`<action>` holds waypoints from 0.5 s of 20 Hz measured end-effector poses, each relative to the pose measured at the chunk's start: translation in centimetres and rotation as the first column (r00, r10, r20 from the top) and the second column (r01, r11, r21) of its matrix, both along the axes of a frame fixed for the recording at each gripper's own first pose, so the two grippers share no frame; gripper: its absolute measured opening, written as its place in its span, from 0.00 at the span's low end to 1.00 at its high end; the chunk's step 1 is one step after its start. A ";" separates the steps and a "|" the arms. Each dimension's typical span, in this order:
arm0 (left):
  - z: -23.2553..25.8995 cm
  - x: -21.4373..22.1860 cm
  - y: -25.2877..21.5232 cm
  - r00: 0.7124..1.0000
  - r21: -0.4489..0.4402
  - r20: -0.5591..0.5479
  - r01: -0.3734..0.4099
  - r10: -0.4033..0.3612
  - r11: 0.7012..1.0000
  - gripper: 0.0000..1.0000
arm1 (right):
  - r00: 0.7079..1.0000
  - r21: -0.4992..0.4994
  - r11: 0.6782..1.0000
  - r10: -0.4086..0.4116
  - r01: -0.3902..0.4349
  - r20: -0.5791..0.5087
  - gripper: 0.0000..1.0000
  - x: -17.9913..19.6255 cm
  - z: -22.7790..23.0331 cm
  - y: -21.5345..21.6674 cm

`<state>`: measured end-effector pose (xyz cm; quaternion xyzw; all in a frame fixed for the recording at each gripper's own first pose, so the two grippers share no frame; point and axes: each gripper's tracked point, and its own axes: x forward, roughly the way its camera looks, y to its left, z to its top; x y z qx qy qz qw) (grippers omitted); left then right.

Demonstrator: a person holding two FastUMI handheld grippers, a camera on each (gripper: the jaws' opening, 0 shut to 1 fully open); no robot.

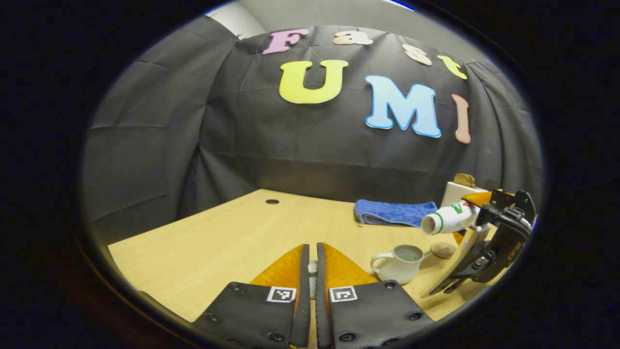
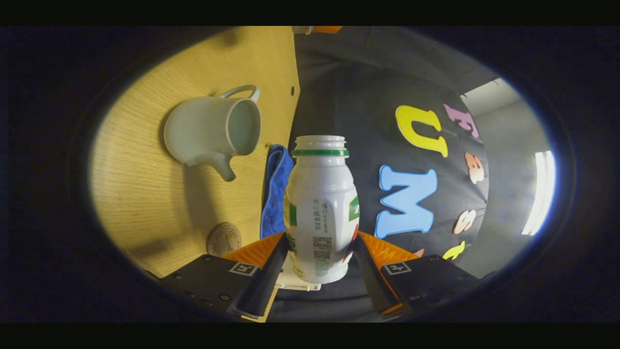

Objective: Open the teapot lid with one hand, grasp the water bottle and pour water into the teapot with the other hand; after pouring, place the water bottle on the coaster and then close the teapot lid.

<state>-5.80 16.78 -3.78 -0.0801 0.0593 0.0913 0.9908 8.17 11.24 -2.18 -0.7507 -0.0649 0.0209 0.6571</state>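
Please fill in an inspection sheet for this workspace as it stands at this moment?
Surface: wooden table, round hole near its back edge.
Job's things: white teapot upright, lid off, mouth open; water bottle uncapped, tipped on its side above the teapot; round coaster bare, beside the teapot.
Clutter: blue cloth folded at the back; white box behind the bottle.
Grippers: right gripper shut on the water bottle; left gripper nearly closed on a small pale object, unidentifiable.
Cables: nothing seen.
Surroundings: black cloth wall.
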 end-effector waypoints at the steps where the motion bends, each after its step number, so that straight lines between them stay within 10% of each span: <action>1: 0.0 -0.1 0.1 1.000 0.000 -0.001 0.000 0.000 1.000 0.15 | 1.000 -0.016 1.000 0.007 -0.007 0.006 0.79 0.2 0.2 0.0; 10: -0.1 0.0 0.0 1.000 -0.002 -0.006 0.005 -0.005 1.000 0.15 | 0.998 -0.083 0.996 0.036 -0.031 0.054 0.78 0.3 1.7 0.6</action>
